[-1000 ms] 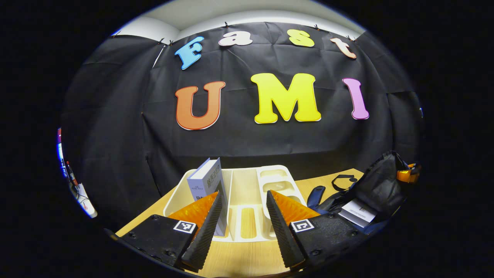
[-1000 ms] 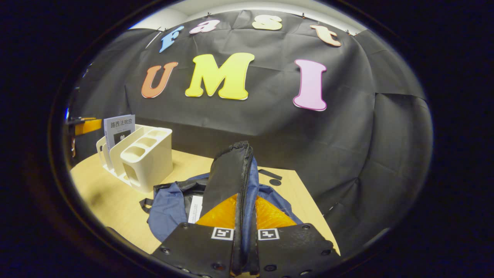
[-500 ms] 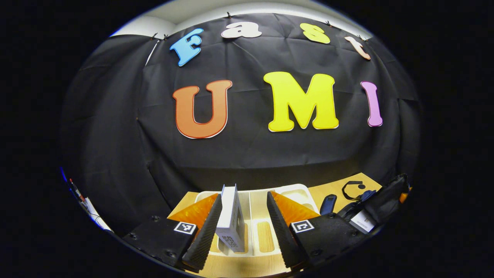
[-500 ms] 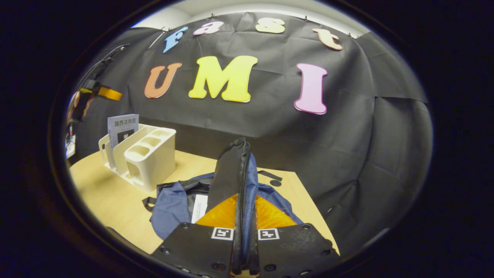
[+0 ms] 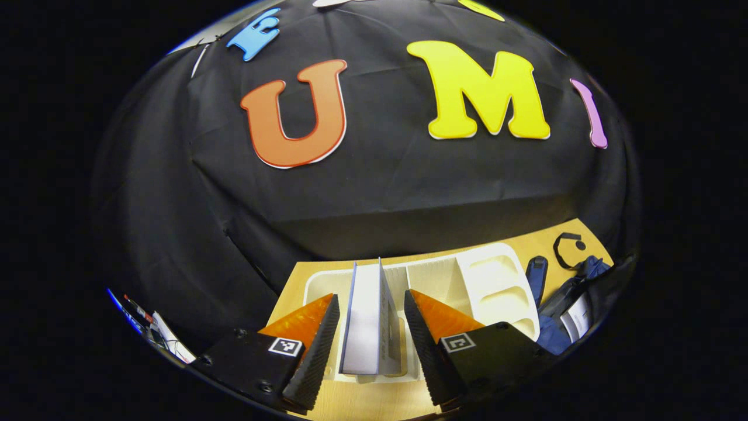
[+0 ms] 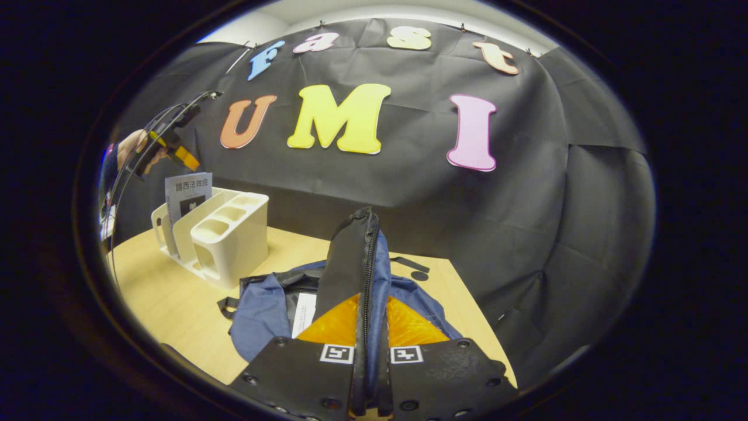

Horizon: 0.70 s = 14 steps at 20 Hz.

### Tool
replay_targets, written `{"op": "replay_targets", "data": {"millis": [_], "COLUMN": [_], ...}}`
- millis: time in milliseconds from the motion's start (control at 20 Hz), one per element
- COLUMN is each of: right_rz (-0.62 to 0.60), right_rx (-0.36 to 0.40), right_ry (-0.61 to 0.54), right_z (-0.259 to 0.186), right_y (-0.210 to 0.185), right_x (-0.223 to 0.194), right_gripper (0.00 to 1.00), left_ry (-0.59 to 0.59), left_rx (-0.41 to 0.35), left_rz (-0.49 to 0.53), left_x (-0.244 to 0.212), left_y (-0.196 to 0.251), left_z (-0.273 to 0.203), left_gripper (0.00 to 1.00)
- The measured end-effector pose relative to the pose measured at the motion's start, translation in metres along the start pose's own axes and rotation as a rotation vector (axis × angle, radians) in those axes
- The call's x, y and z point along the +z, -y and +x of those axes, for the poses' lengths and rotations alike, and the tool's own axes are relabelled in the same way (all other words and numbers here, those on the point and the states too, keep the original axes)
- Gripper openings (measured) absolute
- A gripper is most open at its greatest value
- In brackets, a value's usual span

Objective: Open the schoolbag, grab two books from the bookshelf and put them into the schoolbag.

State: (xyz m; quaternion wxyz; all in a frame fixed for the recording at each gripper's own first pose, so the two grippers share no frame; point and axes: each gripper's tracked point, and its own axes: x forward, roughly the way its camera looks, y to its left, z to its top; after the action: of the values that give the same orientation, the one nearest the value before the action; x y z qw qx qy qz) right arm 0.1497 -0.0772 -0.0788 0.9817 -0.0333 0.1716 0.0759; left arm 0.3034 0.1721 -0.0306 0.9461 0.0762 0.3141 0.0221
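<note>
A: Left gripper view first. What is the state of the left gripper (image 5: 368,327)?

B: Its jaws stand wide apart at the bottom centre of the frame. A book (image 5: 369,318) stands upright between the fingers, fore-edge toward the camera. A gap shows on each side, so neither finger presses on it. The gripper holds nothing.

A: Location of the book?

B: Lower centre, in a slot of the cream bookshelf (image 5: 485,275), which rests on the wooden table (image 5: 374,403). The shelf's small open compartments lie to the right of the book.

A: And the schoolbag?

B: At the lower right edge of the frame, just beside the shelf: blue and black fabric of the schoolbag (image 5: 575,289), with a white sheet (image 5: 575,316) showing in its opening.

A: Now the right gripper view.

B: The right gripper (image 6: 369,351) sits at bottom centre. Both fingers are closed tight on the schoolbag's black flap (image 6: 350,263), pinched along the zipper edge and held upright. The body of the bag lies on the table below it, centre of the frame, with the white sheet inside, left of the fingers.

A: The shelf in this view?

B: Left of centre, apart from the bag, with the book upright at its far left end. Above it, at upper left, a hand (image 6: 131,149) holds the other gripper, tilted down over the book.
</note>
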Motion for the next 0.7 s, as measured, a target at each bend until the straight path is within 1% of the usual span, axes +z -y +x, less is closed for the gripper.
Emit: {"op": "replay_targets", "data": {"millis": [50,200,250,450,500,550,700], "right_rz": [-0.003,0.007,0.01,0.008,0.007,0.007,0.007], "right_rx": [-0.001,0.002,0.004,0.009,0.009,0.012,0.016], "right_ry": [0.0,-0.01,-0.013,-0.022,-0.022,-0.022,-0.029], "right_z": [0.0,0.002,0.004,0.006,0.007,0.007,0.009], "right_y": [0.001,0.001,0.001,0.0,0.0,0.0,-0.002], "right_x": [-0.002,-0.005,-0.005,-0.008,-0.008,-0.008,-0.009], "right_gripper": [0.08,0.08,0.08,0.08,0.08,0.08,0.08], "left_ry": [-0.008,-0.059,-0.063,-0.076,-0.06,-0.033,-0.036], "left_rx": [0.001,-0.012,0.014,0.051,0.06,0.062,0.085], "left_rz": [0.013,0.043,0.061,0.106,0.115,0.114,0.136], "left_x": [0.0,-0.009,-0.008,-0.008,-0.002,0.005,0.004], "left_y": [0.001,0.01,0.005,-0.004,-0.009,-0.011,-0.018], "left_z": [0.006,0.016,0.019,0.028,0.029,0.028,0.027], "left_gripper": [0.69,0.69,0.69,0.69,0.67,0.69,0.7]}}
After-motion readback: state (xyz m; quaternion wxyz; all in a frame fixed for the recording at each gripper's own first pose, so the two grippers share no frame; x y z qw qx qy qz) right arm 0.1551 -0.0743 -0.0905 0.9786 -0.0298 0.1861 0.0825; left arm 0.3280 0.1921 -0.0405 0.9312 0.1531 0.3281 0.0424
